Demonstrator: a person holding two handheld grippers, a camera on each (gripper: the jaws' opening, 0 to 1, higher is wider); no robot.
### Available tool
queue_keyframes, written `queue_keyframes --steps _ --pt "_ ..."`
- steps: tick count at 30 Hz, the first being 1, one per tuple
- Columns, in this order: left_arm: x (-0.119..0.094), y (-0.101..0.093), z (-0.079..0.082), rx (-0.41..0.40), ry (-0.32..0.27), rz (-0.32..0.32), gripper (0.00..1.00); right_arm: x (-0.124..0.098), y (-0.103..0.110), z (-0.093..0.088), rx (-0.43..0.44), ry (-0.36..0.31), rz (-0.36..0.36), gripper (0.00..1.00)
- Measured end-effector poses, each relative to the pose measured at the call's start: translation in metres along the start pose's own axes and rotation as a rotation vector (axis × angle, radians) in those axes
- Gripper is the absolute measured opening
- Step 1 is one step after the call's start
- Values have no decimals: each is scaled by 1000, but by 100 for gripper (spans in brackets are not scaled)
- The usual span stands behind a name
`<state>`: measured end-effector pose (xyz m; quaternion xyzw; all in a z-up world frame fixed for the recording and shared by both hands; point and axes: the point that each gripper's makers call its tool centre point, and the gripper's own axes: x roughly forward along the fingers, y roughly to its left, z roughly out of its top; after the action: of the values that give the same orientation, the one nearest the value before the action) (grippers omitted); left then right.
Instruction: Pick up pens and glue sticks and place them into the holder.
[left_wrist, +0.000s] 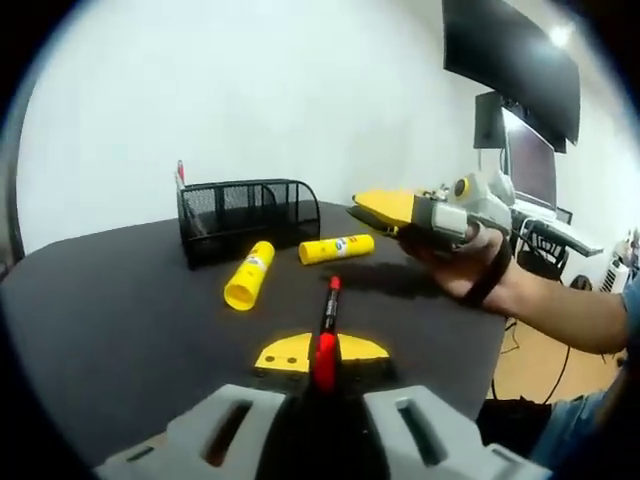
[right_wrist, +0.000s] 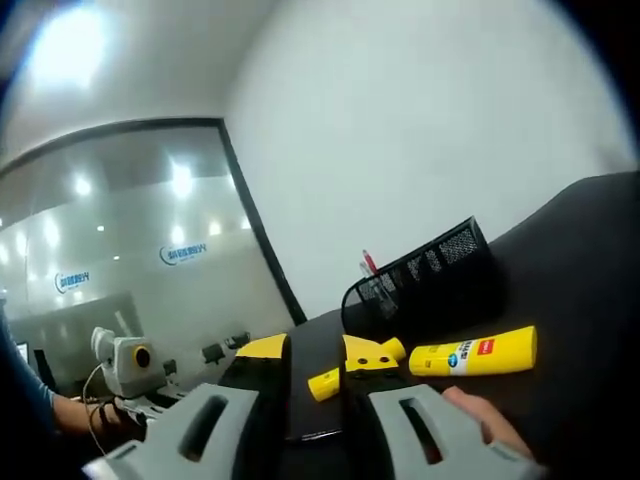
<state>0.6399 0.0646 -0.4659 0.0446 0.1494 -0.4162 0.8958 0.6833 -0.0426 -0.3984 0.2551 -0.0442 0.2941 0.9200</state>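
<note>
My left gripper (left_wrist: 323, 355) is shut on a red pen (left_wrist: 329, 315), which points forward over the black table (left_wrist: 110, 330). Two yellow glue sticks (left_wrist: 250, 275) (left_wrist: 337, 248) lie in front of the black mesh holder (left_wrist: 245, 215), which has a red pen (left_wrist: 181, 172) standing in its left end. A hand holds my right gripper (left_wrist: 358, 207) above the table, just right of the farther glue stick. In the right gripper view my right gripper (right_wrist: 317, 352) is open with nothing in it. Beyond it lie a glue stick (right_wrist: 475, 353), the second glue stick (right_wrist: 323, 383) seen end-on, and the holder (right_wrist: 420, 275).
A white wall stands behind the table. To the right of the table's edge are monitors (left_wrist: 530, 160) and a desk. A person's forearm (left_wrist: 560, 310) reaches in from the right. A glass partition (right_wrist: 130, 250) shows in the right gripper view.
</note>
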Motion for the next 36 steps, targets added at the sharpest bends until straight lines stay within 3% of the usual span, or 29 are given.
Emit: queue_keyframes --steps 2,5,15,26,32,36 --pt "1 2 1 11 2 9 12 0 -1 1 4 -5 -1 16" --pt "4 0 -6 8 57 4 17 -1 0 2 9 -9 0 16" --pt "9 -4 -22 -8 110 46 13 -2 4 1 13 -13 7 16" --pt "12 -7 -19 -68 102 139 9 -4 8 1 20 -21 9 16" --pt "15 -12 -19 -127 103 167 9 -5 9 1 23 -23 9 16" --pt "17 -16 -14 -156 72 171 8 -6 11 1 28 -25 7 16"
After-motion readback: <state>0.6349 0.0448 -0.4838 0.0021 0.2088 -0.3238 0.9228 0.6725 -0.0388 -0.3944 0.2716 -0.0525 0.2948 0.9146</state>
